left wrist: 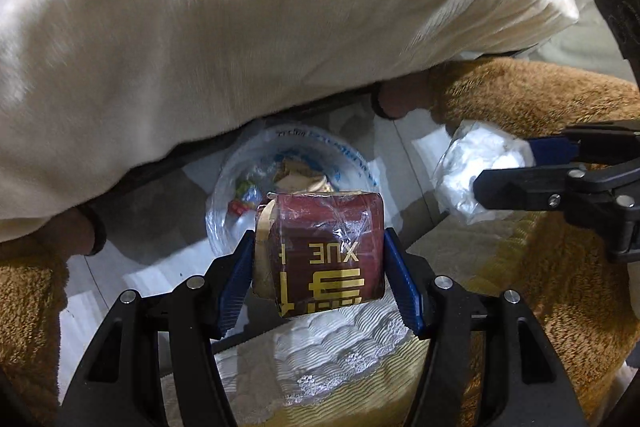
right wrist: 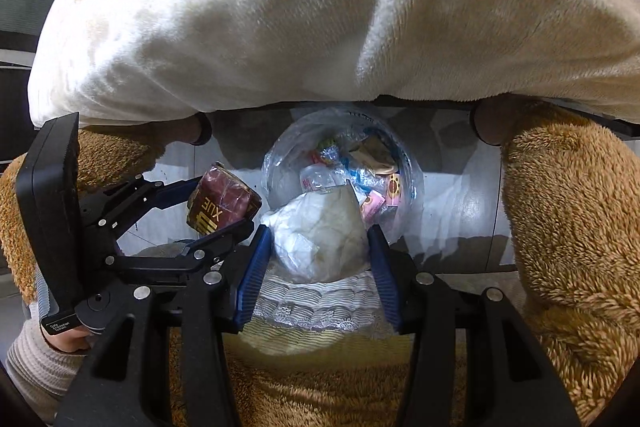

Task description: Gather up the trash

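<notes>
My left gripper [left wrist: 320, 247] is shut on a dark red carton [left wrist: 326, 255] with gold lettering, wrapped in clear film. It hangs just above a round bin lined with a clear plastic bag [left wrist: 236, 195]. In the right wrist view the same carton [right wrist: 222, 205] shows in the left gripper [right wrist: 224, 207] at the left. My right gripper [right wrist: 318, 239] is shut on a crumpled white plastic bundle [right wrist: 320, 231], right over the bin [right wrist: 408, 187], which holds several wrappers. From the left wrist view the bundle [left wrist: 472, 163] and the right gripper [left wrist: 508, 167] sit at the right.
A large cream plush cushion [left wrist: 240, 27] fills the upper part of both views. Brown fuzzy fabric [right wrist: 572, 227] lies on both sides. White lace-edged cloth [right wrist: 316, 299] sits below the fingers. Pale floor tiles [right wrist: 460, 211] surround the bin. A sleeve and hand [right wrist: 36, 351] show at lower left.
</notes>
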`<state>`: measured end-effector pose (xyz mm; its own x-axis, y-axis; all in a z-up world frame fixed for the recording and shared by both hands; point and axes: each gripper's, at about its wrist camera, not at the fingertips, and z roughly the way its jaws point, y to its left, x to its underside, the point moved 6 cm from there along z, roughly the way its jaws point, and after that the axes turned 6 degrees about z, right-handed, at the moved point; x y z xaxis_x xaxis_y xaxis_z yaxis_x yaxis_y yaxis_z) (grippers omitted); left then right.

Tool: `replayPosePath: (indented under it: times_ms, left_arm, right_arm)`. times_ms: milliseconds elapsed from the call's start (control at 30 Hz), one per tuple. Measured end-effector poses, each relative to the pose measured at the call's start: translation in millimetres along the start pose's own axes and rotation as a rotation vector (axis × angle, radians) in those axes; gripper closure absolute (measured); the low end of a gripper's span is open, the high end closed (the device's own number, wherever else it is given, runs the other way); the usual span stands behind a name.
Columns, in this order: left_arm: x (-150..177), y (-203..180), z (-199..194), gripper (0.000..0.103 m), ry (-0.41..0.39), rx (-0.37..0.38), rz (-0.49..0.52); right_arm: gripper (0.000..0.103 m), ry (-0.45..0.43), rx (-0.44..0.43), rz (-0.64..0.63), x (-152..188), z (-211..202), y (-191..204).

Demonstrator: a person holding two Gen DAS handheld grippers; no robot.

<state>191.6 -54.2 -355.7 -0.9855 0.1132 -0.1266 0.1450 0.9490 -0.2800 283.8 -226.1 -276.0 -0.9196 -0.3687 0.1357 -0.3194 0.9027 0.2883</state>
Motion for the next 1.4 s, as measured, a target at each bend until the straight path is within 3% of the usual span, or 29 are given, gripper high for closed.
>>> replayPosePath:
  times_ms: [700,1233,1333,1400]
  left_arm:
    - [11,3,33,0.042,0.105,0.005,-0.018]
    - [9,5,36,0.042,0.110,0.013,-0.036]
    - [10,7,36,0.042,0.114,0.021,-0.050]
    - [11,7,38,0.040,0.123,0.033,-0.050]
  right_arm:
    - [0.053,0.045,0.020,0.026,1,19,-8]
    - [0.051,0.028,0.002,0.056,-3,20,-12]
    - [0.049,0.028,-0.002,0.063,-3,19,-13]
    - [0.036,0.025,-0.013,0.068,-4,19,-12]
